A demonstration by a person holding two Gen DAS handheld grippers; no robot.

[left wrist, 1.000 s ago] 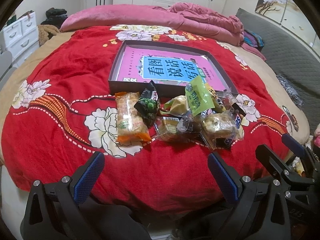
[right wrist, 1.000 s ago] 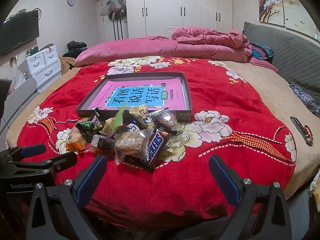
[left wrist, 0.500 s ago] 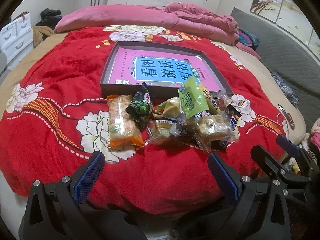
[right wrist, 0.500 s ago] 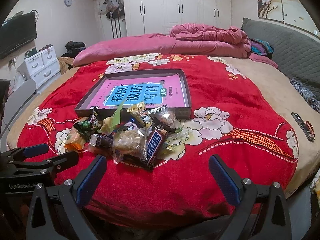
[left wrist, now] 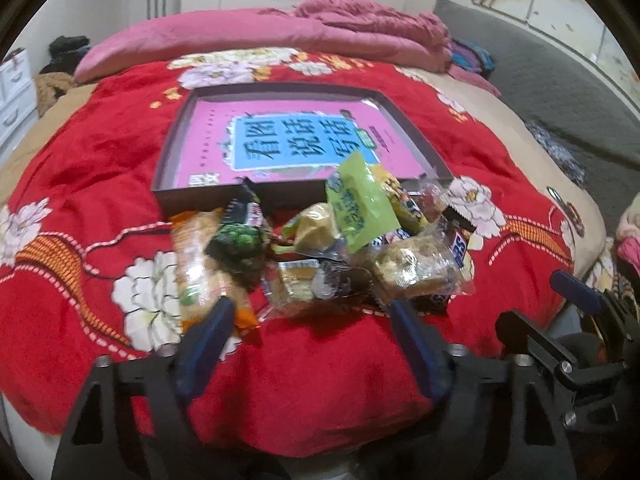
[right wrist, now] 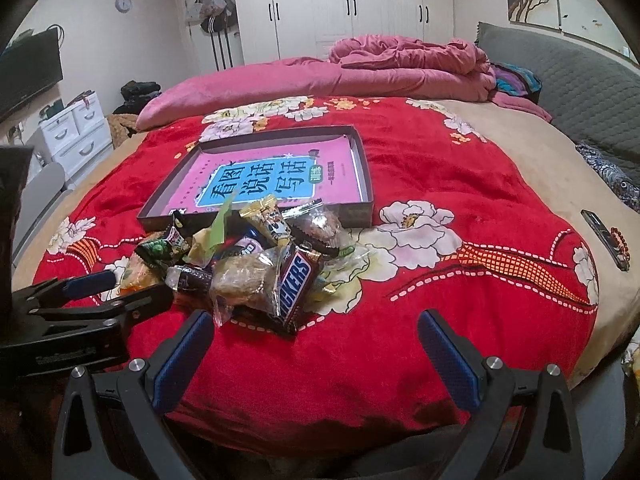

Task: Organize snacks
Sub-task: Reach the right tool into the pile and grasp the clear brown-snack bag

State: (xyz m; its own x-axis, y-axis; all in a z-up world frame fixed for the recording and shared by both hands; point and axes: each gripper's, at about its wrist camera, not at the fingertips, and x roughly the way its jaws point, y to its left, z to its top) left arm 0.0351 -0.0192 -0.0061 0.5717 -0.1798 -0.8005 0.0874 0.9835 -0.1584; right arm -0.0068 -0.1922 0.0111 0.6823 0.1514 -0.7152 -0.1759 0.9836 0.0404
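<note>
A heap of wrapped snacks lies on the red flowered bedspread (left wrist: 80, 184), just in front of a shallow dark tray (left wrist: 192, 196) lined with a pink and blue sheet. In the heap are an orange packet (left wrist: 196, 264), a green-black packet (left wrist: 240, 240), a light green sachet (left wrist: 360, 208), a clear-wrapped cake (left wrist: 416, 268) and a Snickers bar (right wrist: 296, 284). My left gripper (left wrist: 310, 316) hangs at the near edge of the heap. Its jaws are closing and the pads press on nothing. My right gripper (right wrist: 314, 320) stands open, a little short of the Snickers bar, with nothing between its fingers.
A rumpled pink duvet (right wrist: 400, 68) lies across the far side of the bed. A grey padded headboard (right wrist: 580, 80) runs along the right. A dark remote and a bead bracelet (right wrist: 604, 232) lie at the bed's right edge. White drawers (right wrist: 76, 132) stand at the left.
My left gripper has come closer to the snack heap, which now looks larger, and its jaws stand narrower. The right gripper has hardly moved and stays wide.
</note>
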